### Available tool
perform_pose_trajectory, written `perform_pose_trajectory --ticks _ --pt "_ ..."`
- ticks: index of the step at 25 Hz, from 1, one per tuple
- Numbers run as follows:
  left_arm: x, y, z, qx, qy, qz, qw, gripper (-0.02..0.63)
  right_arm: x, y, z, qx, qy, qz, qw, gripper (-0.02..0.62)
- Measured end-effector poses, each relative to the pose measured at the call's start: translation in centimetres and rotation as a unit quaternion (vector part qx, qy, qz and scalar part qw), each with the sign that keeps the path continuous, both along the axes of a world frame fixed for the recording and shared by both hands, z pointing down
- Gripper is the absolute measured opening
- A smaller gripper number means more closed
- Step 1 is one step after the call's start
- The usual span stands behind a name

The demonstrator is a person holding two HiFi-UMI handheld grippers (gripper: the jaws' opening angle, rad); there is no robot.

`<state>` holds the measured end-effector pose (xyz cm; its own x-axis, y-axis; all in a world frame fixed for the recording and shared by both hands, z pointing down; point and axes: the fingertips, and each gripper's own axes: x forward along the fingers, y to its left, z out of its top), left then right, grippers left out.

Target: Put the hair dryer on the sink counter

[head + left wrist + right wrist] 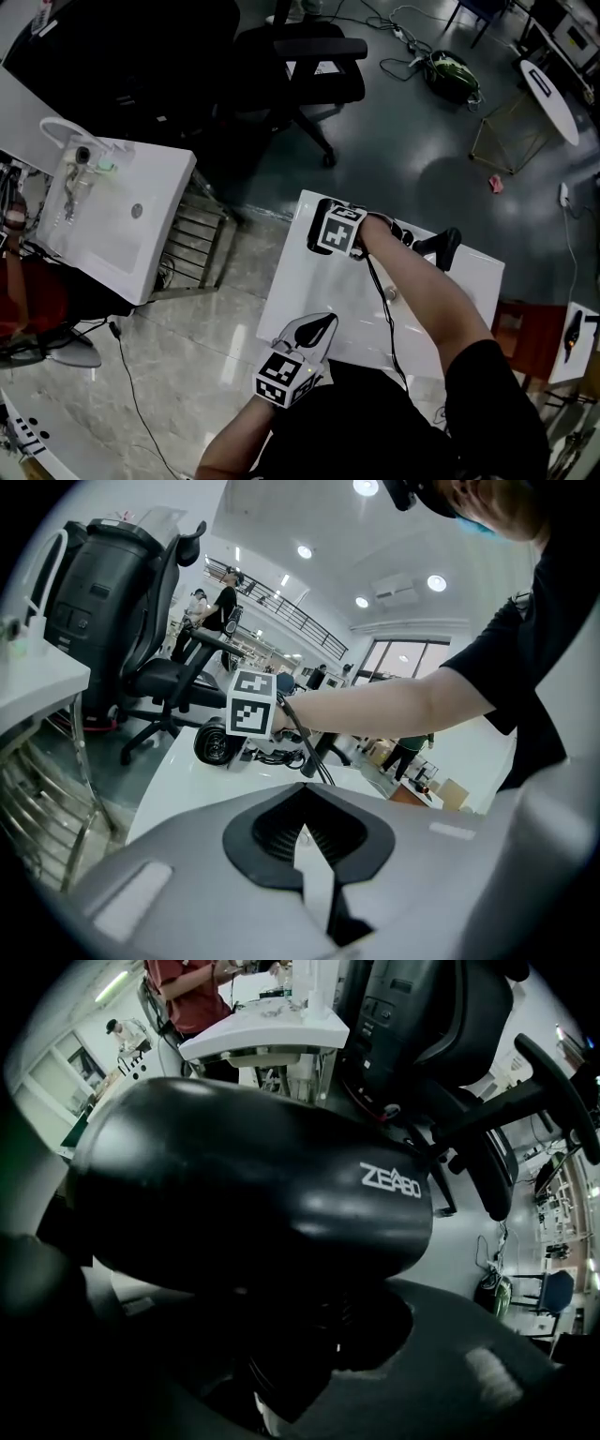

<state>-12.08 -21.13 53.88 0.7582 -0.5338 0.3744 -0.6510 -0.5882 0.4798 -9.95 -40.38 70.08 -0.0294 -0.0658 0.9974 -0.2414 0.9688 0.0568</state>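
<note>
A black hair dryer [317,216] lies at the far left end of the white sink counter [309,291] in front of me. My right gripper [328,236] is on top of it. In the right gripper view the dryer's barrel [244,1194] fills the space between the jaws of the right gripper [309,1372]; the pads are too dark to see whether they press on it. The left gripper view shows the dryer [216,744] resting on the counter. My left gripper [317,330] hovers at the counter's near edge, shut and empty [302,832].
The dryer's black cord [382,300] trails across the counter toward me. A black faucet [441,246] stands at the counter's far right. A second white sink unit [122,216] stands to the left across a strip of floor. A black office chair [300,66] is beyond.
</note>
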Motion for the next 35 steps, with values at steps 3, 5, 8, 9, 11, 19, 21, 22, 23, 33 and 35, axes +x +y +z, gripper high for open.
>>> perform_pose_trajectory --ticks 3,5,8,9,11,19,21,22,23,33,35 --pt "0.0 0.2 0.1 0.000 0.001 -0.002 1.0000 0.003 0.0 0.0 0.2 -0.011 0.006 0.006 1.000 0.190" --pt "0.0 0.2 0.0 0.000 0.001 -0.004 1.0000 0.003 0.0 0.0 0.3 -0.014 0.009 0.002 1.000 0.190" --pt "0.1 0.3 -0.1 -0.001 0.000 -0.005 1.0000 0.003 -0.1 -0.1 0.2 -0.016 0.009 -0.003 1.000 0.192" --pt "0.1 0.3 -0.1 -0.001 0.000 -0.005 1.0000 0.003 -0.1 -0.1 0.2 -0.018 0.009 -0.004 1.000 0.192" --pt "0.3 0.4 0.0 -0.002 0.000 -0.005 1.0000 0.003 -0.1 -0.1 0.3 -0.025 0.007 -0.004 1.000 0.192" --pt "0.7 0.7 -0.1 -0.004 0.002 -0.005 1.0000 0.003 0.0 -0.3 0.6 -0.060 0.012 -0.004 0.998 0.198" --pt "0.7 0.7 0.0 -0.004 0.001 -0.005 1.0000 0.003 0.1 -0.3 0.7 -0.063 0.017 -0.006 0.998 0.199" --pt "0.7 0.7 0.0 -0.004 0.001 -0.005 1.0000 0.003 0.2 -0.3 0.7 -0.064 0.020 -0.004 0.998 0.199" --pt "0.7 0.7 0.1 -0.004 0.000 -0.004 1.0000 0.003 0.2 -0.3 0.6 -0.064 0.020 -0.003 0.998 0.199" --pt "1.2 0.6 -0.2 -0.002 -0.001 0.001 1.0000 0.003 0.1 -0.3 0.6 -0.061 0.007 -0.002 0.998 0.201" --pt "1.2 0.7 -0.2 -0.002 -0.002 0.002 1.0000 0.003 0.4 -0.1 0.3 -0.061 0.013 0.006 0.998 0.201"
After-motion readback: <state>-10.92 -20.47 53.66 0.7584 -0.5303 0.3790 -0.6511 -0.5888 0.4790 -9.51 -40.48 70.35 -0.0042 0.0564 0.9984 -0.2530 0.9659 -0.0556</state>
